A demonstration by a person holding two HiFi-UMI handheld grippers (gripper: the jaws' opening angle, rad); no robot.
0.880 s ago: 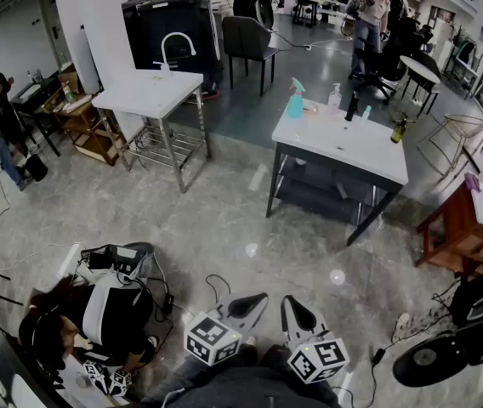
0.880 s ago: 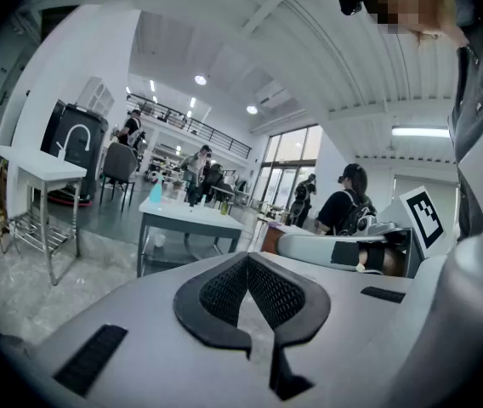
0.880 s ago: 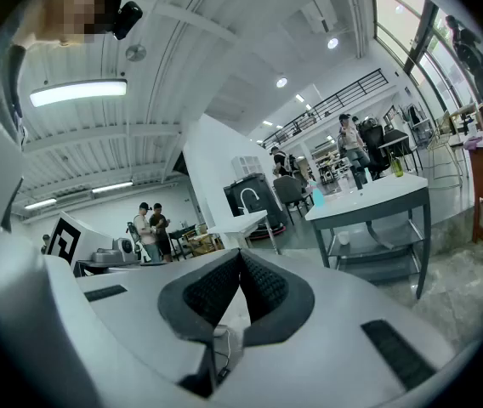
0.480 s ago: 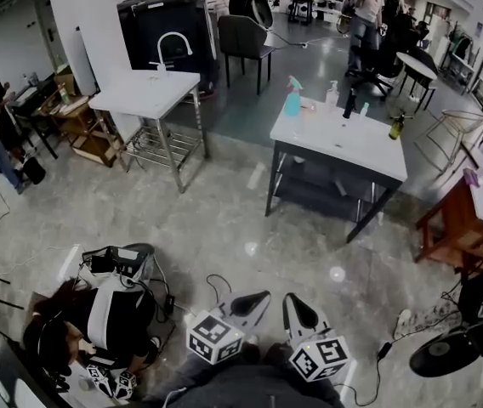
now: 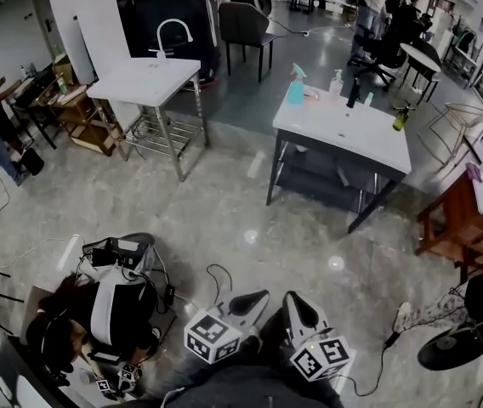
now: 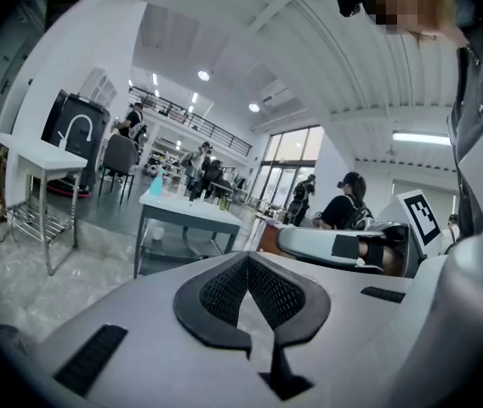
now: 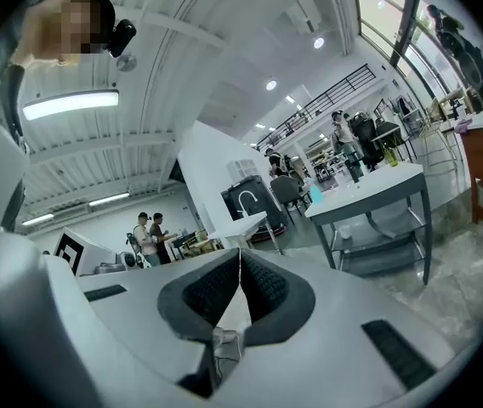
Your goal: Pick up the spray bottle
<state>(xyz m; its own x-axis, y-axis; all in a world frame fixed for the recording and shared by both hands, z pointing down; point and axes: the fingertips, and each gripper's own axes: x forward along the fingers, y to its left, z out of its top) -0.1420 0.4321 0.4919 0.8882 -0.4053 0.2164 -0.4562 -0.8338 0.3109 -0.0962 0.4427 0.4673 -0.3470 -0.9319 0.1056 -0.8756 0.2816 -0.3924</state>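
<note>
The teal spray bottle (image 5: 295,87) stands upright at the far left corner of a white table (image 5: 356,143) across the room. It shows small in the left gripper view (image 6: 156,185) and the right gripper view (image 7: 316,191). My left gripper (image 5: 259,295) and right gripper (image 5: 290,298) hang side by side at the bottom of the head view, far from the table. Both point roughly level toward it. The left gripper (image 6: 248,256) has its black pads touching with nothing between them. The right gripper (image 7: 240,252) is likewise shut and empty.
On the same table stand a white pump bottle (image 5: 336,82), a dark bottle (image 5: 353,97) and a green bottle (image 5: 400,119). A second white table with a faucet (image 5: 148,82) is at the left. A person sits on the floor (image 5: 105,313) near cables; a wooden table (image 5: 458,228) stands right.
The room has slid slightly down in the head view, so the table with the spray bottle sits a little nearer. Both grippers stay shut, low in front of me.
</note>
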